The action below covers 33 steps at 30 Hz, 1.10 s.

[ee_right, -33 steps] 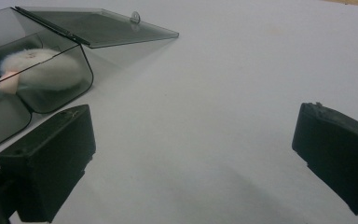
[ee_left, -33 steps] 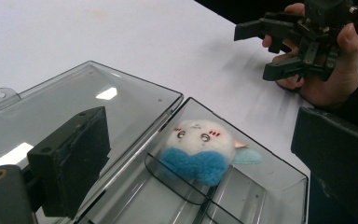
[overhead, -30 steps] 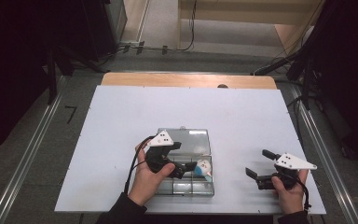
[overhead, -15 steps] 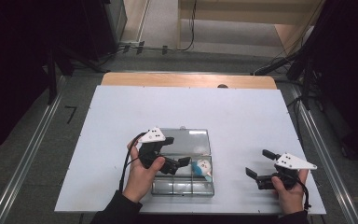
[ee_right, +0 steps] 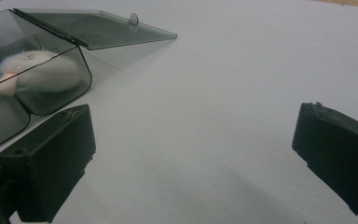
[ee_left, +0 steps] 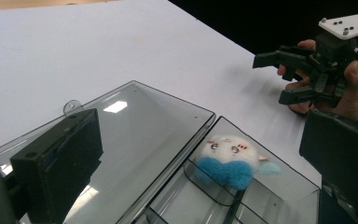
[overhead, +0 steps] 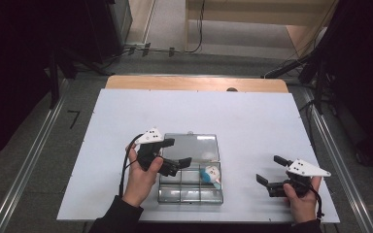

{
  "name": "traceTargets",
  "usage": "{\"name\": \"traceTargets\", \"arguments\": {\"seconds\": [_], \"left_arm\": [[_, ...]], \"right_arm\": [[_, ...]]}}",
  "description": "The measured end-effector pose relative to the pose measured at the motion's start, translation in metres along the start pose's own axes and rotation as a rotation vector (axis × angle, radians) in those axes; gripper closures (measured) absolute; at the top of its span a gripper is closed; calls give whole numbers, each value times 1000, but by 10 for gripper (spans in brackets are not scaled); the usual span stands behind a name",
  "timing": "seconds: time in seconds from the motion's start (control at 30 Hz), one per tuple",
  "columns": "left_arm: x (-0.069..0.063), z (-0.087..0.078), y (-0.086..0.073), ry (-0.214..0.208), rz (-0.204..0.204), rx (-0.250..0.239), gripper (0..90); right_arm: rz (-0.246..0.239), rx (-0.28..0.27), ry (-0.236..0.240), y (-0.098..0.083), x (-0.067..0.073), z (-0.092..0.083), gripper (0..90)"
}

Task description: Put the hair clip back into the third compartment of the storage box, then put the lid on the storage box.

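A clear plastic compartment box (overhead: 184,194) lies near the table's front edge, its lid (overhead: 196,145) folded flat open behind it. A small white and blue plush toy (overhead: 210,174) sits in a right-hand compartment; it appears again as the plush toy (ee_left: 228,158) and, through the box wall, the plush toy (ee_right: 32,70). My left gripper (overhead: 180,151) hovers open over the lid's left part, nothing between its jaws; my left gripper (ee_left: 200,140) looks across the lid (ee_left: 121,126). My right gripper (overhead: 268,169) is open and empty over bare table, right of the box (ee_right: 37,88).
The white table top (overhead: 126,121) has free room behind and beside the box. A wooden edge (overhead: 194,82) runs along its far side. Dark equipment and cables stand on the floor beyond. The other hand's gripper (ee_left: 284,70) shows past the box.
My left gripper has drawn back to the left, away from the plush toy's compartment. The toy, the box and my right gripper have stayed put.
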<state>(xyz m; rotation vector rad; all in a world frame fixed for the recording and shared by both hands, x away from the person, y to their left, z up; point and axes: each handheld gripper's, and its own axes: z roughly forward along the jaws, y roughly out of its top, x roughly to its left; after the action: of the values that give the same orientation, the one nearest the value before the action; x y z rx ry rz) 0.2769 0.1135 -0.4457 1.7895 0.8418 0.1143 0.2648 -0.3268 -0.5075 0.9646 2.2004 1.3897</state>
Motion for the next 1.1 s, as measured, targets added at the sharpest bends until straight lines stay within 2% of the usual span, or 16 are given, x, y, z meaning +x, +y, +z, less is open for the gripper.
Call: {"name": "traceTargets", "arguments": {"seconds": [0.63,1.1], "left_arm": [[21,-9,-4,36,-42,-7,0],[40,-8,-14,65,-101,-1,0]], "right_arm": [[-3,1,-2,0,0,0,0],[-9,2,2,0,1,0,0]]}}
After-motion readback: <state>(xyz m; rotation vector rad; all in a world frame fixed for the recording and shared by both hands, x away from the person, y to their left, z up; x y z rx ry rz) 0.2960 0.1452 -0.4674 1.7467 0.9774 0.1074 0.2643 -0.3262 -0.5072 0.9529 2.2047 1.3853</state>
